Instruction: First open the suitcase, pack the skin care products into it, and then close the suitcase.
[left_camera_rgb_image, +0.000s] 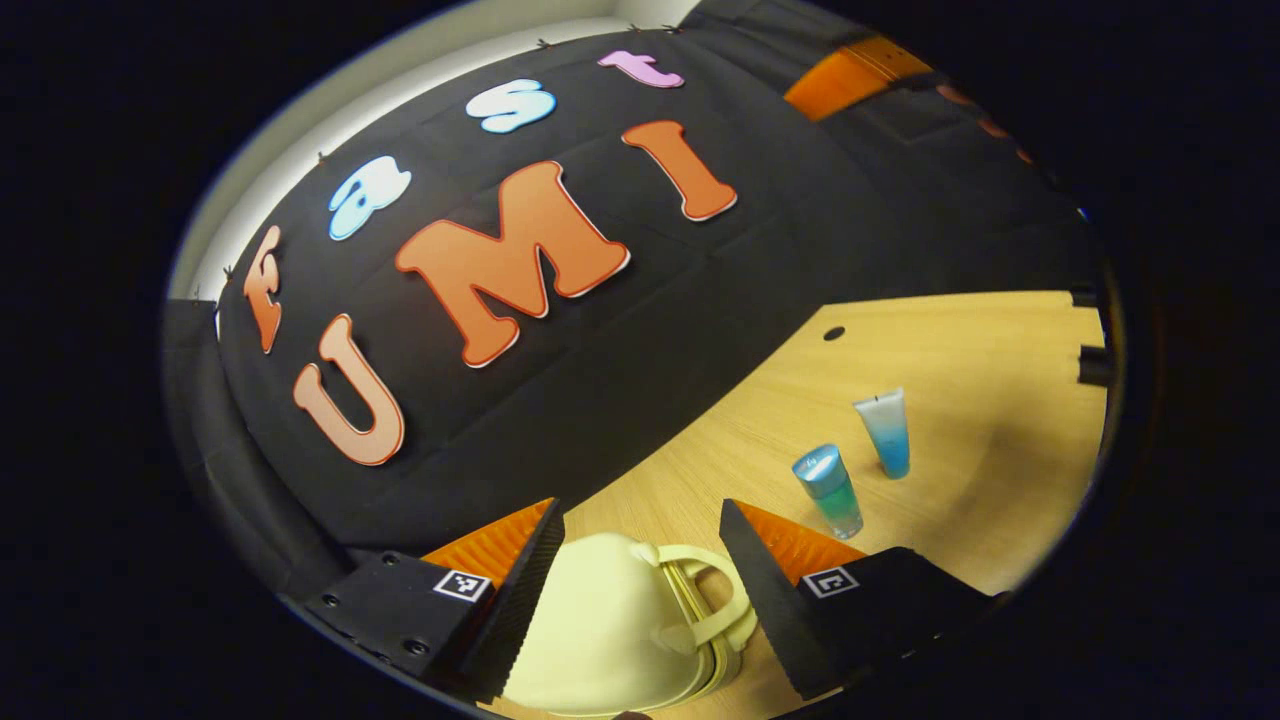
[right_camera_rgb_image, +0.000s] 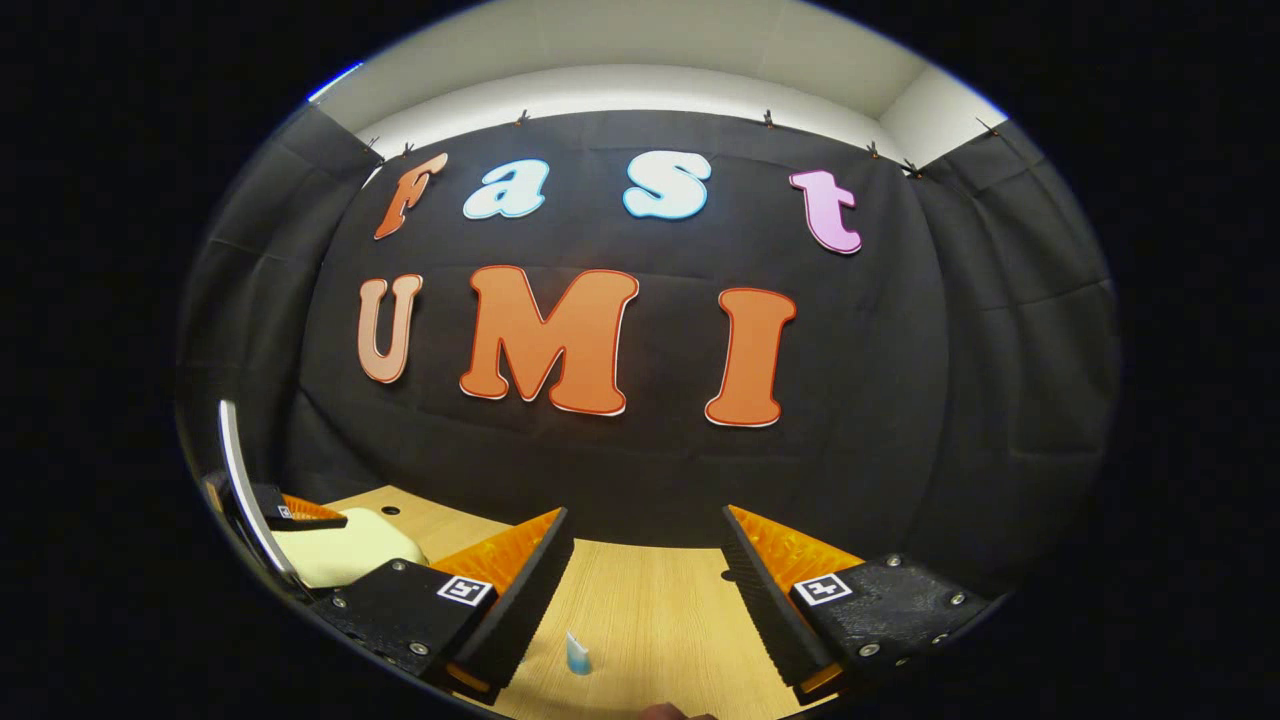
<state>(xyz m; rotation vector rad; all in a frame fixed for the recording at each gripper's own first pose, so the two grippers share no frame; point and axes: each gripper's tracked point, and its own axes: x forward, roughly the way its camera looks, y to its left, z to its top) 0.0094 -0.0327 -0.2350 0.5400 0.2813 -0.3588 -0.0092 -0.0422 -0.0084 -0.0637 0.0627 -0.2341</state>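
Left gripper view: left gripper over a cream suitcase, jaws spread to either side of its handle, gripping nothing. Case closed, on the wooden table. Further right, 2 skin care items standing upright, near each other: a teal bottle, then a blue tube.

Right gripper view: suitcase at far left, other gripper above it. Right gripper with jaws spread, empty, above the table. Tube low between them.
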